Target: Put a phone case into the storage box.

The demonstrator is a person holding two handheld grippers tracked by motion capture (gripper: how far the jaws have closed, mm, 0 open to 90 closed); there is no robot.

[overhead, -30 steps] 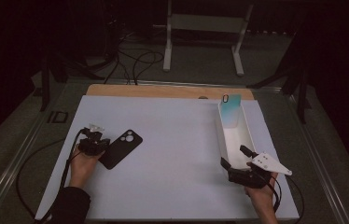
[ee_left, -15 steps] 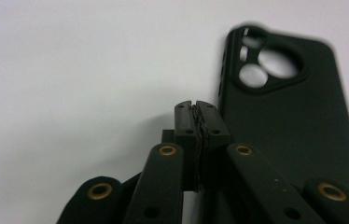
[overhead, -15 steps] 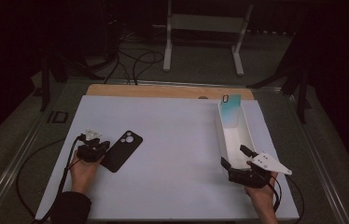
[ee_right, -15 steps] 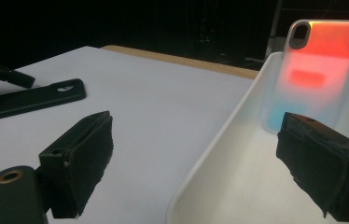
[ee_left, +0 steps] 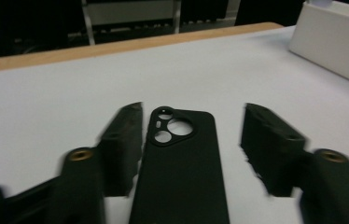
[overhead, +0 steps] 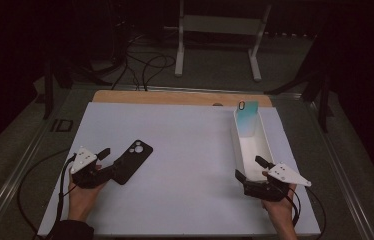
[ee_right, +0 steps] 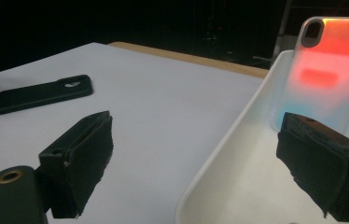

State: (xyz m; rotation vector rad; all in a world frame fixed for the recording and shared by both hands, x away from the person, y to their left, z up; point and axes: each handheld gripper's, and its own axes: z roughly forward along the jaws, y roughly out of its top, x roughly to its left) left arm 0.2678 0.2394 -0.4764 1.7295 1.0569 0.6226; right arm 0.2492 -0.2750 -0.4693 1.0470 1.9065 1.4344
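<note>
Left gripper (overhead: 106, 161): near the counter's (overhead: 185, 165) left edge, jaws apart and straddling the near end of the black phone case (ee_left: 177, 172); neither jaw visibly pressed it in the left gripper view.
Black phone case: lay flat, camera cut-outs at the far end, its long axis running away from the left gripper along the line between the jaws, so a straight closing looked enough.
Nearer hand: the left, by far; the right was well apart from the black case.
Right gripper (overhead: 251, 169): jaws apart, straddling the near wall of the white tray (overhead: 266, 145), clamped on nothing.
Far end of tray: an iridescent phone case (ee_right: 324, 70) leaned upright.
</note>
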